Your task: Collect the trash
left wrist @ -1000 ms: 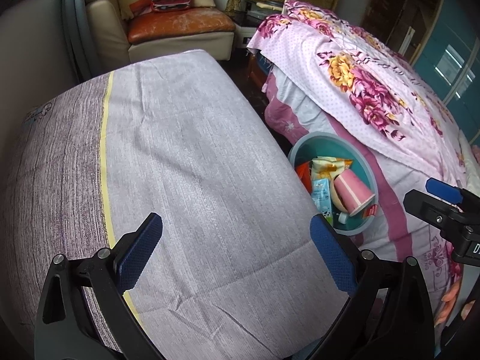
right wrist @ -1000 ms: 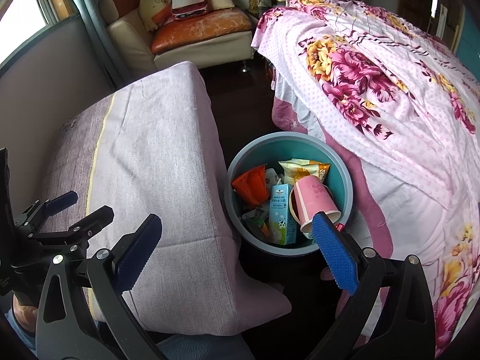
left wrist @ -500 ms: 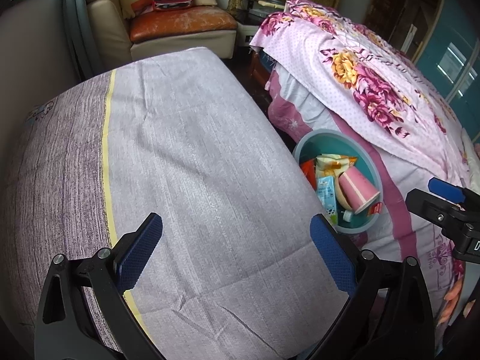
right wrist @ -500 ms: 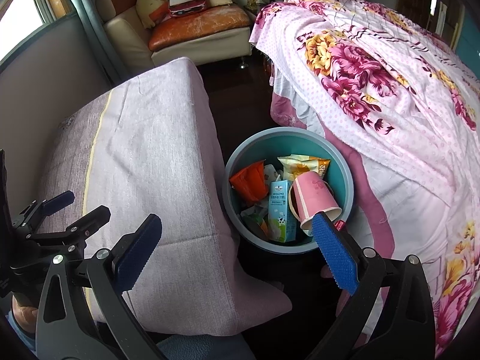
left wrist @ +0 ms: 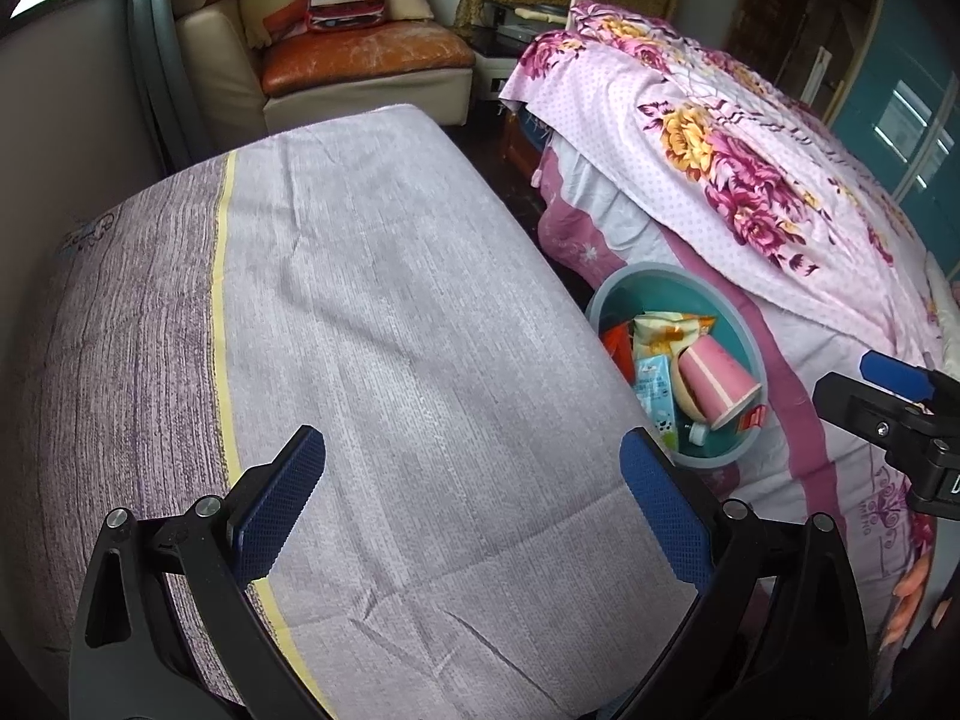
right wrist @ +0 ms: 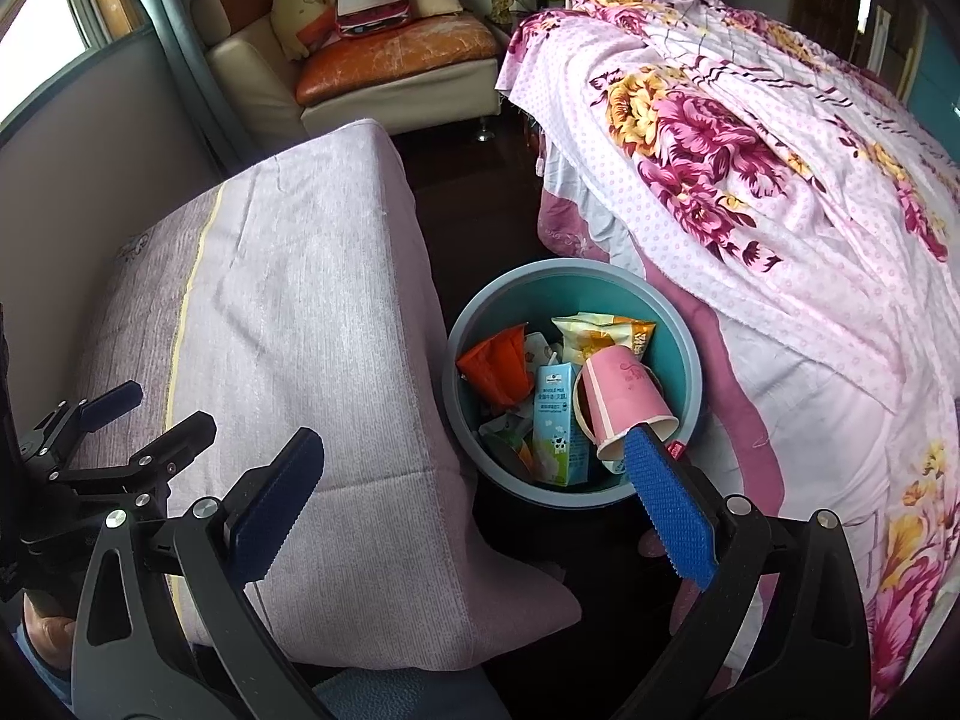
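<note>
Both the left gripper (left wrist: 471,507) and right gripper (right wrist: 474,504) hang wide open and empty, barely shifted in the last second. The trash (right wrist: 561,387) already lies in the bin (right wrist: 690,360) beside the desk (left wrist: 372,330); collecting seems finished.

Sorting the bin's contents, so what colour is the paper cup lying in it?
Pink, with a white rim; the paper cup shows best in the right wrist view.

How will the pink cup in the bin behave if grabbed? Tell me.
The pink cup looks like thin paper, so probably light and easily crushed. It lies tilted atop the milk carton and other trash in the bin, so a nudge may roll or shift it.
</note>
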Tool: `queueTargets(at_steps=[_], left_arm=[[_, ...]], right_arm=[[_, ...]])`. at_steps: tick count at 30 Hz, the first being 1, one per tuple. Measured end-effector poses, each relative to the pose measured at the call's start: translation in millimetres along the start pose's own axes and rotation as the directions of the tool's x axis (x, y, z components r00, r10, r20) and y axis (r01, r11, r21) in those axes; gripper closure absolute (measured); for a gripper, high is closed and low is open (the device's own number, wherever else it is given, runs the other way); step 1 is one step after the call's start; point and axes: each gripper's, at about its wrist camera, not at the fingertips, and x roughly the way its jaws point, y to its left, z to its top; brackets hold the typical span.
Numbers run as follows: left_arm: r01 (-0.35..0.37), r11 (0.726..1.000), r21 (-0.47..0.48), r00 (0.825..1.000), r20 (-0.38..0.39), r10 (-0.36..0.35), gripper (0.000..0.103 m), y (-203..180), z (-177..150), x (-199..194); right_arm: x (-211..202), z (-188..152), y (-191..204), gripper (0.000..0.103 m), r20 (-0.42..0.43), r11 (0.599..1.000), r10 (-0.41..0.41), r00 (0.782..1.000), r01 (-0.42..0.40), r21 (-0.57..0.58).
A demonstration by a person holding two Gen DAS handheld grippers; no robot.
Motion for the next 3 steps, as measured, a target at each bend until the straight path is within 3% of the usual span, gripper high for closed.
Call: queueTargets(at_steps=[3], left_arm=[[0.0, 1.0, -0.001, 1.0, -0.001, 0.0, 0.004, -0.1, -0.6, 0.4]], right_arm=[[-0.5, 0.1, -0.3, 0.007, 0.002, 1.0, -0.003, 1.0, 0.003, -0.001]])
